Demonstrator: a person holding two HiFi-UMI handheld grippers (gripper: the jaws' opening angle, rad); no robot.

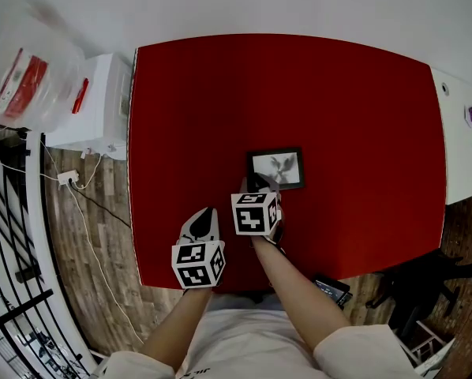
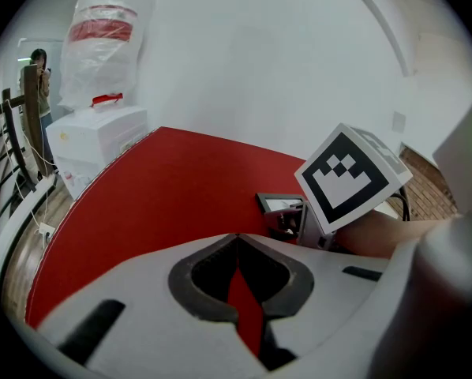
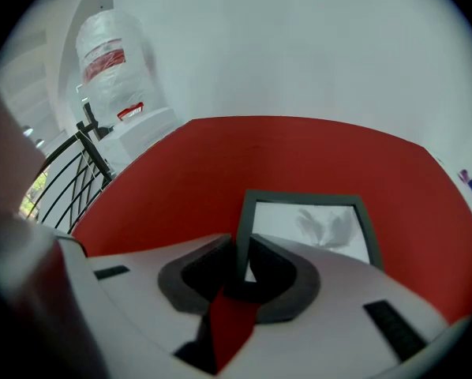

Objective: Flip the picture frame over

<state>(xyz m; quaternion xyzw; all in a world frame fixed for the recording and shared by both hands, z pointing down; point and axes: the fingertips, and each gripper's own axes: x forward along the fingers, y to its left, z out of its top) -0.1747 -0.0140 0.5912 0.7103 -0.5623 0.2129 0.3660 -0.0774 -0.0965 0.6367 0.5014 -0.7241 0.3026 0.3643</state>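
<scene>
A small black picture frame [image 1: 277, 167] lies face up on the red table [image 1: 220, 93], showing a grey print. My right gripper [image 1: 256, 183] reaches its near left corner. In the right gripper view the frame's [image 3: 307, 223] left rail stands between the jaws, and the right gripper [image 3: 241, 263] is shut on it. My left gripper [image 1: 207, 214] rests to the left, nearer the table's front edge, shut and empty [image 2: 237, 239]. The left gripper view shows the frame [image 2: 282, 204] beyond, partly hidden by the right gripper's marker cube [image 2: 353, 176].
Off the table's left side stand a white box [image 1: 102, 101] and a plastic-wrapped bundle [image 1: 23, 77]. A black railing [image 1: 15, 235] and cables [image 1: 66, 178] are on the wooden floor at left. A white table [image 1: 465, 133] adjoins at right.
</scene>
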